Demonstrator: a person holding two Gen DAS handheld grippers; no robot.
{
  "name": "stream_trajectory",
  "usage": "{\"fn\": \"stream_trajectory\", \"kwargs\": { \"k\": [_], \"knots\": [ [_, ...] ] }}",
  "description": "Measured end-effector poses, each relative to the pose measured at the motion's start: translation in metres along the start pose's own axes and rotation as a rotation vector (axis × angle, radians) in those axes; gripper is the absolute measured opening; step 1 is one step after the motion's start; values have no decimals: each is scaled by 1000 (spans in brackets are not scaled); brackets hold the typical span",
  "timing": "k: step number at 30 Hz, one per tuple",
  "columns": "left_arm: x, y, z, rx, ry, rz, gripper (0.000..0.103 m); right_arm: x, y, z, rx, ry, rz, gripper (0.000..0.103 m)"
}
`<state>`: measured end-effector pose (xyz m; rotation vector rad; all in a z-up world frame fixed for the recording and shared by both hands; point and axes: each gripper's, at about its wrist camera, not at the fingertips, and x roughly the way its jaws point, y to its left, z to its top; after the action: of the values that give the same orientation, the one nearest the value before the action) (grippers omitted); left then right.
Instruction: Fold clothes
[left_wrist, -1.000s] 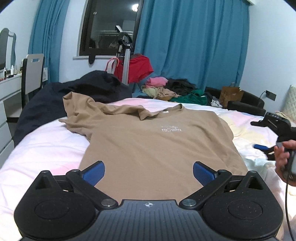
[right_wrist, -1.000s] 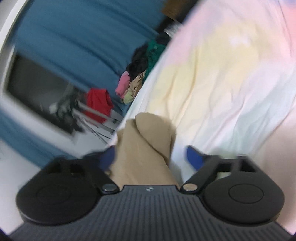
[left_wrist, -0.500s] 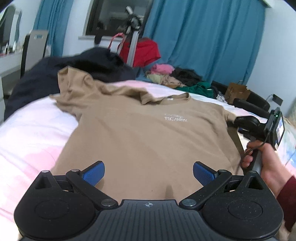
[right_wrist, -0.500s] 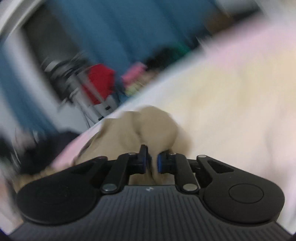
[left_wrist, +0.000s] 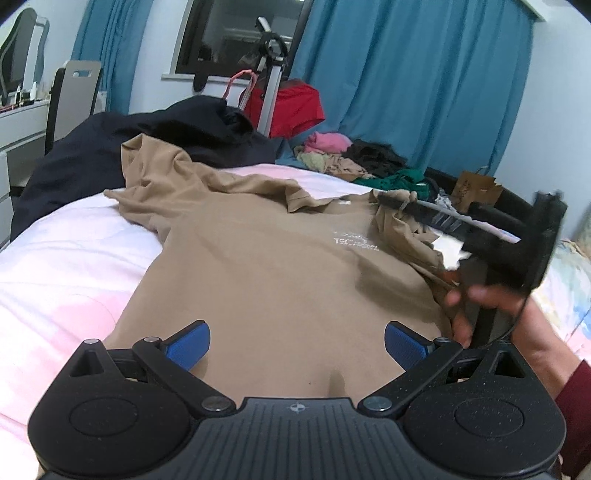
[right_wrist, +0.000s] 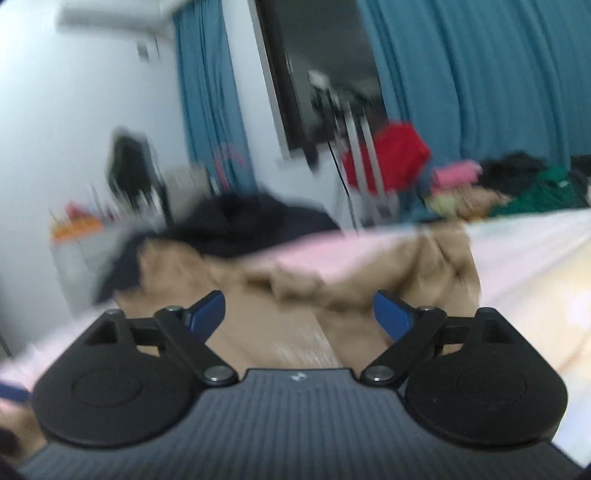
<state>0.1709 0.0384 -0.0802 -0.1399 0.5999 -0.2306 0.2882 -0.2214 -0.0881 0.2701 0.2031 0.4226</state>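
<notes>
Right gripper (right_wrist: 299, 314) has let go: half a second ago its jaws were pinched on the tan sleeve, now they're spread wide with nothing between the pads. The sleeve (left_wrist: 402, 232) it carried sits folded inward, bunched on the shirt's chest just beside the white print. The right-wrist view is heavily blurred, so the gripper looks to be swinging away from the drop

Left gripper (left_wrist: 297, 341) jaws are spread as in both earlier frames, hovering over the hem near the bed's near edge, holding nothing

T-shirt (left_wrist: 266, 273) lies face up across the middle of the bed (left_wrist: 55, 258), collar toward the far edge. Its other sleeve (left_wrist: 155, 177) is crumpled toward the far left, against the dark garment (left_wrist: 110, 147)

Read: one sleeve fold is down but messy. My guess is that it needs flattening, then the far-left sleeve gets the same treatment. The loose bunch could spring back out
</notes>
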Motion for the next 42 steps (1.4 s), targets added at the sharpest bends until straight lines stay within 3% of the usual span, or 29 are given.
{"fn": "stream_trajectory", "kwargs": {
  "k": [3,6,9,11,13,16,17,19,20,23,32,36,40,42],
  "knots": [
    [-3,-3,0,5,-6,-7,102,-20,-28,19,193,-109,10,89],
    [-3,-4,-2,8,-2,-15,102,-32,-62,25,372,-136,-126,90],
    [0,-6,-4,24,2,-16,102,-23,-86,19,454,-41,-246,91],
    [4,-7,-6,41,8,-14,102,-8,-95,7,484,15,-225,90],
    [9,-9,-8,57,14,-11,102,4,-98,-5,513,55,-186,83],
    [19,-16,-13,111,33,19,101,16,-86,-14,481,61,-168,75],
    [21,-17,-15,126,40,23,101,19,-79,-14,437,59,-181,71],
    [25,-20,-17,156,44,29,101,23,-67,-12,367,51,-223,48],
    [26,-22,-18,170,44,32,101,22,-63,-10,340,49,-248,26],
    [27,-25,-21,199,39,29,101,22,-65,-3,303,34,-326,17],
    [25,-39,-31,286,28,25,101,-30,-106,50,279,-13,-476,15],
    [20,-44,-32,307,16,5,101,-69,-141,68,281,-55,-539,8],
    [19,-47,-32,314,9,-16,101,-114,-181,66,349,-91,-707,11],
    [19,-48,-33,314,12,-29,101,-132,-202,57,473,-123,-746,12]
  ]
}}
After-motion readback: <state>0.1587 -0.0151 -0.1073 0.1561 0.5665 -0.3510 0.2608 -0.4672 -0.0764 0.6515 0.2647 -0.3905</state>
